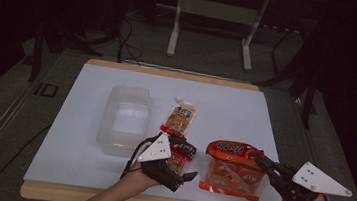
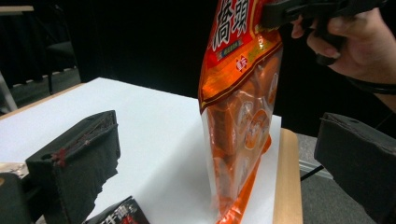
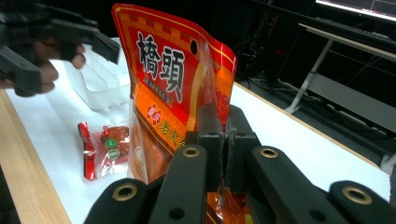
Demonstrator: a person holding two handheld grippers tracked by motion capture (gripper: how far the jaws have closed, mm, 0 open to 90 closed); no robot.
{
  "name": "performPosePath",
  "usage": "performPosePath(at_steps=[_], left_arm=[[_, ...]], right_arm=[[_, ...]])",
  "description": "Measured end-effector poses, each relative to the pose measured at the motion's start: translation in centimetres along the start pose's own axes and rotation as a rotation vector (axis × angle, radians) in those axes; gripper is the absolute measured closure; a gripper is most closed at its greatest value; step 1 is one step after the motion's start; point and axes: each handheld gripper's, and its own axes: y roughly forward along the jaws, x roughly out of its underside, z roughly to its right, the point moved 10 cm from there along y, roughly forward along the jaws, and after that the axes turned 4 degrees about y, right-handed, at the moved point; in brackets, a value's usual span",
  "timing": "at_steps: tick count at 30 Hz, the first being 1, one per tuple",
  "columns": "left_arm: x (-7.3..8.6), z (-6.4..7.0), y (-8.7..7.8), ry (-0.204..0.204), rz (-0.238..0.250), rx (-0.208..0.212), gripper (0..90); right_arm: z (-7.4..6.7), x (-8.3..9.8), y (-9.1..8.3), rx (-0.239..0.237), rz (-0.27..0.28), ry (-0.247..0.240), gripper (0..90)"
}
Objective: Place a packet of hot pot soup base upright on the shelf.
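Note:
A big orange snack bag [image 1: 233,169] [image 2: 238,116] [image 3: 163,88] with red top and white characters stands upright near the board's front right, its lower edge on the board. My right gripper [image 1: 264,162] [image 3: 222,123] is shut on the bag's top edge. In the left gripper view that same gripper [image 2: 299,9] pinches the bag's upper corner. My left gripper [image 1: 188,159] [image 2: 218,128] is open, its jaws wide apart and pointing at the bag from the left without touching it. A small red and black packet [image 1: 183,150] [image 3: 105,147] lies flat under the left gripper.
A clear plastic tub [image 1: 124,120] [image 3: 98,79] stands left of centre on the white board [image 1: 86,141]. An orange and white pouch [image 1: 181,116] lies flat beside it. The board's wooden front edge [image 2: 286,186] runs close to the bag.

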Motion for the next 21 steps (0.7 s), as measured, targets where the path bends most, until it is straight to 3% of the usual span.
performPosePath(at_steps=[4, 7, 12, 17, 21], left_arm=[[0.4, 0.5, 2.0, 0.013, -0.029, 0.045, 0.7], [0.2, 0.6, 2.9, 0.017, -0.029, 0.058, 0.8], [-0.2, 0.7, 4.3, -0.012, -0.004, 0.077, 0.8], [-0.3, 0.8, 5.5, 0.017, -0.015, 0.089, 0.8], [0.0, 0.9, 6.5, 0.003, -0.016, 0.102, 5.6]], right_arm=[[0.1, 0.1, -0.1, 0.002, 0.000, 0.000, 87.7], [0.1, 0.1, -0.1, 0.002, 0.002, 0.001, 87.6], [0.0, 0.1, -0.1, 0.003, 0.002, -0.001, 87.6], [0.0, 0.1, -0.2, -0.003, 0.003, 0.001, 87.6], [-0.1, 0.2, -0.3, -0.006, 0.005, 0.003, 87.6]])
